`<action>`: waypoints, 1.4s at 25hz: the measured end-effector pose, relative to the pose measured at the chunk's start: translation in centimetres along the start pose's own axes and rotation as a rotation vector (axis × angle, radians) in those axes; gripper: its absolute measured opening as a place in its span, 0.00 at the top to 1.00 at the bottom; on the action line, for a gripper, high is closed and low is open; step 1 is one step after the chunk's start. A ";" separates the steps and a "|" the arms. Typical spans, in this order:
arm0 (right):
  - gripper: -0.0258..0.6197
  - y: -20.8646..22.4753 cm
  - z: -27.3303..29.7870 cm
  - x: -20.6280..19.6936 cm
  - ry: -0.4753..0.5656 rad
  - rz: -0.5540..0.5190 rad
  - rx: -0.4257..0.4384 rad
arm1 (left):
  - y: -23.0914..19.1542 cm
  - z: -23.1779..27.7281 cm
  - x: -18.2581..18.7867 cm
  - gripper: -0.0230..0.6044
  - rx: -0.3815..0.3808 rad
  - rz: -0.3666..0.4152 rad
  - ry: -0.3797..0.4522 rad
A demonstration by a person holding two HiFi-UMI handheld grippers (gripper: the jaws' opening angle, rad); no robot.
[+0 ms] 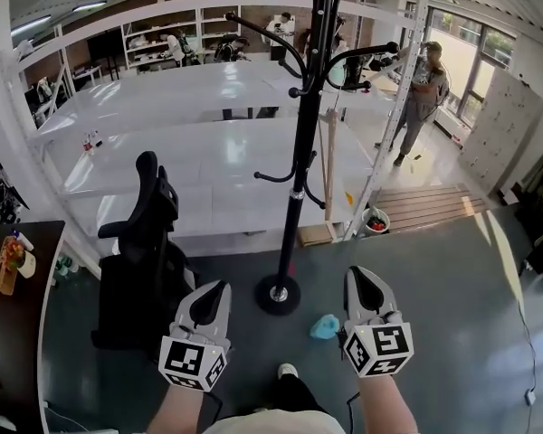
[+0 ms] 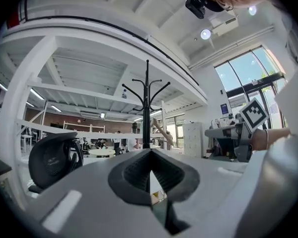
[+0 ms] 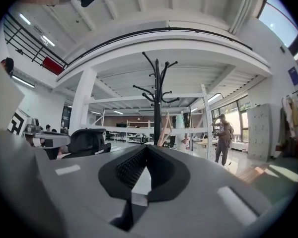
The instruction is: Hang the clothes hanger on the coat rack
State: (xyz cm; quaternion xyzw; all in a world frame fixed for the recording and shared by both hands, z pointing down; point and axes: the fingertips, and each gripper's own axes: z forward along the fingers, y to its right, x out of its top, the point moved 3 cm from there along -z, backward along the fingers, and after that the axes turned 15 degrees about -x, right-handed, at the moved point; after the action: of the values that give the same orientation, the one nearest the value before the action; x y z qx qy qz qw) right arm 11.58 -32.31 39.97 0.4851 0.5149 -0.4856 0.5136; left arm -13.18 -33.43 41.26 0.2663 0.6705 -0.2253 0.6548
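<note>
A tall black coat rack (image 1: 299,179) stands on the floor just ahead, its round base (image 1: 278,294) between my two grippers. A pale wooden hanger-like piece (image 1: 328,165) hangs close to the pole's right side; it shows beside the pole as the wooden piece (image 3: 164,130) and the same piece (image 2: 159,130). My left gripper (image 1: 215,289) is shut and empty, left of the base. My right gripper (image 1: 362,274) is shut and empty too, right of the base. The left gripper (image 2: 150,152) faces the rack (image 2: 147,108), and so does the right gripper (image 3: 146,148) with the rack (image 3: 157,98) ahead.
A black office chair (image 1: 149,242) stands close at the left. A light-blue cloth (image 1: 326,326) lies on the floor by the rack's base. White shelving (image 1: 208,152) runs behind the rack. A person (image 1: 421,98) stands at the back right near a wooden pallet (image 1: 425,208).
</note>
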 end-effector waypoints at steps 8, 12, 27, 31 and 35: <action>0.92 -4.0 -8.6 -6.2 -0.081 0.047 0.083 | 5.0 -5.5 -1.5 0.96 -0.043 -0.052 -0.023; 0.92 -3.7 -12.6 -7.5 -0.107 0.090 0.108 | 8.3 -7.7 -0.8 0.96 -0.047 -0.044 -0.016; 0.92 0.5 -28.8 -8.6 -0.173 0.101 0.189 | 24.6 -15.1 -0.4 0.96 -0.022 -0.030 -0.041; 0.92 1.2 -32.5 -8.6 -0.188 0.088 0.214 | 28.3 -17.2 0.2 0.96 -0.008 -0.032 -0.045; 0.92 1.6 -35.5 -8.4 -0.194 0.082 0.224 | 31.0 -19.0 0.8 0.96 -0.007 -0.019 -0.049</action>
State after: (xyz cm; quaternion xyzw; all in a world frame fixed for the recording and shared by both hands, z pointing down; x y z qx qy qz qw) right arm 11.19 3.19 48.37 0.5110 0.3850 -0.5632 0.5230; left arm -7.33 2.43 42.70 0.2518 0.6577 -0.2355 0.6698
